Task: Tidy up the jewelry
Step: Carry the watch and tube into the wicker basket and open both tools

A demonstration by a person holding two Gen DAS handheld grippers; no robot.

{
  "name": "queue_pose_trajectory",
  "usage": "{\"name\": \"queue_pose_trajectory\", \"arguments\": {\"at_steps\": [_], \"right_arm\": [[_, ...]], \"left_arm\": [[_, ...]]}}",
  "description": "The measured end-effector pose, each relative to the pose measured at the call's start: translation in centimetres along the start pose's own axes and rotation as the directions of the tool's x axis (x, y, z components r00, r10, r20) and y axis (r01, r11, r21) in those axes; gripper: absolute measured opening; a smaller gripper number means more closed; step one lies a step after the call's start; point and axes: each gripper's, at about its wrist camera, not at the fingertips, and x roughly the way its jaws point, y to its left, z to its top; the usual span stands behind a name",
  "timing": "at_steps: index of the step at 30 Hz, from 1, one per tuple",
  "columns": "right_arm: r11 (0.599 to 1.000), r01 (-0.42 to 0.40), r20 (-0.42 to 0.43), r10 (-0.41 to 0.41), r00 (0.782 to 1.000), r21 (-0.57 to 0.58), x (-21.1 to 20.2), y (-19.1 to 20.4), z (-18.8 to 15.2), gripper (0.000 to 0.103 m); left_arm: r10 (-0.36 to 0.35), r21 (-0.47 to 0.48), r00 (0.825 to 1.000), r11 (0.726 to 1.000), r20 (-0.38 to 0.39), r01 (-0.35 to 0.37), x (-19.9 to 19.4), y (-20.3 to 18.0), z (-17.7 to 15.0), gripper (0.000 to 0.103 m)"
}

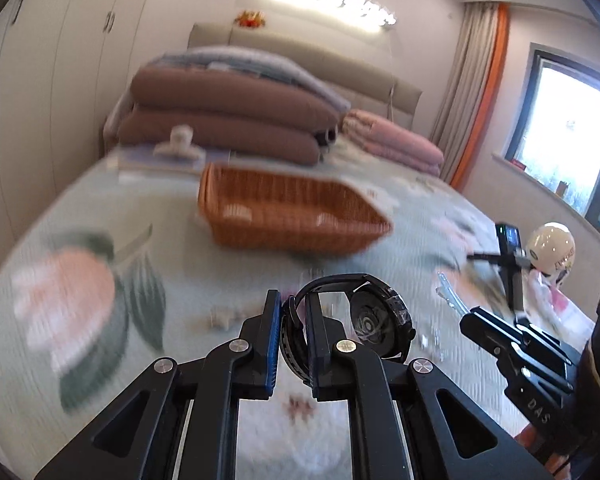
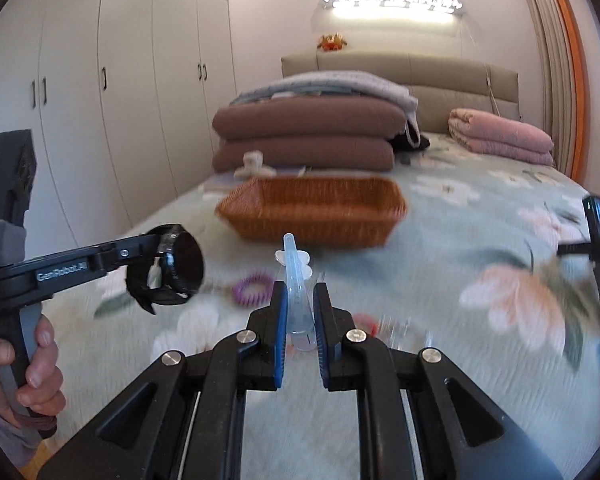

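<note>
Up above the floral bedspread (image 2: pixel 440 280), the left gripper (image 1: pixel 293 308) is clamped on the strap of a black wristwatch (image 1: pixel 380 320), whose round case hangs to the right of the fingers. The right gripper (image 2: pixel 300 304) pinches a pale translucent blue hair clip (image 2: pixel 294 268) that stands upright between its blue pads (image 2: pixel 281 320). An orange wicker basket (image 2: pixel 316 216) sits on the bed further toward the headboard, in front of a stack of folded brown quilts (image 2: pixel 304 136). A purple coil hair tie (image 2: pixel 252 284) lies on the bedspread nearer the foot edge, between the two grippers, and a red item (image 2: pixel 366 322) lies just right of the right gripper's fingers, too blurred to identify.
</note>
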Motion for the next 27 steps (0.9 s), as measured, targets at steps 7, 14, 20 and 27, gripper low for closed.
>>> {"name": "queue_pose_trajectory", "arguments": {"at_steps": [7,14,20,27], "right_arm": [[0.999,-0.003,0.037,0.001,0.999,0.05,4.9,-3.1,7.5,0.016],[0.971,-0.019,-0.012,0.022,1.0,0.237,12.9,-7.9,11.3,0.016],[0.969,0.03,-0.106,-0.004,0.994,0.245,19.1,-8.7,10.8,0.016],[0.968,0.077,-0.212,-0.025,0.977,0.238,23.7,-9.4,9.4,0.016]], "left_arm": [[-0.027,-0.014,0.997,1.0,0.066,0.028,4.7,0.6,8.5,0.011],[-0.002,-0.046,0.998,0.999,0.056,0.004,12.5,1.7,12.4,0.011],[0.011,-0.125,1.0,0.992,-0.021,-0.014,18.9,3.1,11.4,0.011],[0.034,-0.074,0.997,0.996,-0.074,-0.04,21.9,2.6,9.8,0.011]]}}
